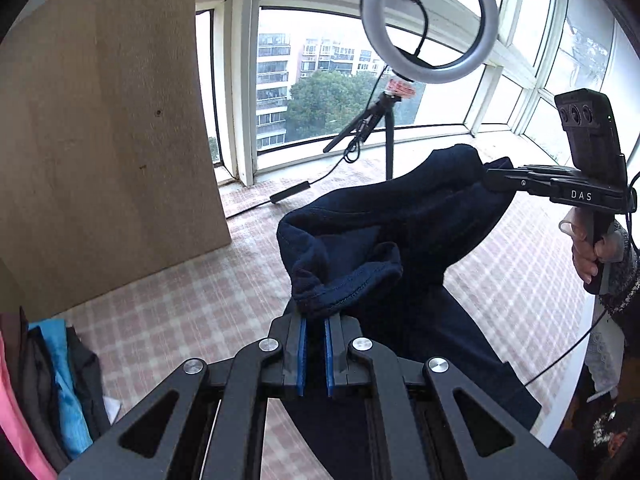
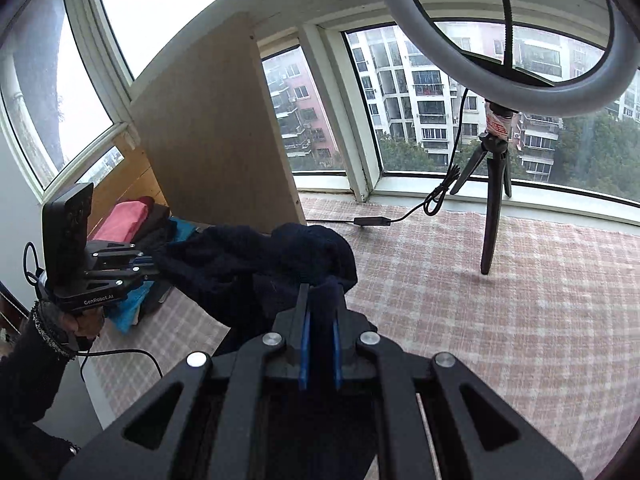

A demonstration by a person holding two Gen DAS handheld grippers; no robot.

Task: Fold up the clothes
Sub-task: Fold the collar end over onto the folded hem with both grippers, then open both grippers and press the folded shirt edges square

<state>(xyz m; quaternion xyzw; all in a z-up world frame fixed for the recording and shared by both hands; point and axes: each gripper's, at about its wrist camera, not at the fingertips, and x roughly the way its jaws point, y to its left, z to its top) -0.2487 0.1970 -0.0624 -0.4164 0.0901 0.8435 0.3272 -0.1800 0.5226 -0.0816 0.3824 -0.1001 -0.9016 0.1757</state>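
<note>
Our left gripper (image 1: 315, 322) has its blue pads drawn close on a stitched hem of the dark navy garment (image 1: 400, 216), and our right gripper (image 2: 320, 300) is likewise pinched on another bunched edge of the same cloth. The garment hangs slung between the two, lifted above the checked cloth on the tabletop (image 2: 480, 300), with the rest of it trailing down below and towards us.

From the way it sags and rolls at the hem, we judge it a soft, fairly thick knit or fleece: limp, not slippery, with enough weight to pull at a shallow pinch. Nothing fragile here. The seamed hem and the corners look the best places to hold, since the stitching gives the pads something firm; a grip in the loose middle would only gather folds.

Whether this is the spreading-out or a fold being carried over, we cannot tell from how it hangs.

Further out lie a pile of clothes (image 2: 136, 220) beside the wooden board (image 2: 212, 132), and the ring light (image 1: 430, 20) on its tripod by the window.
</note>
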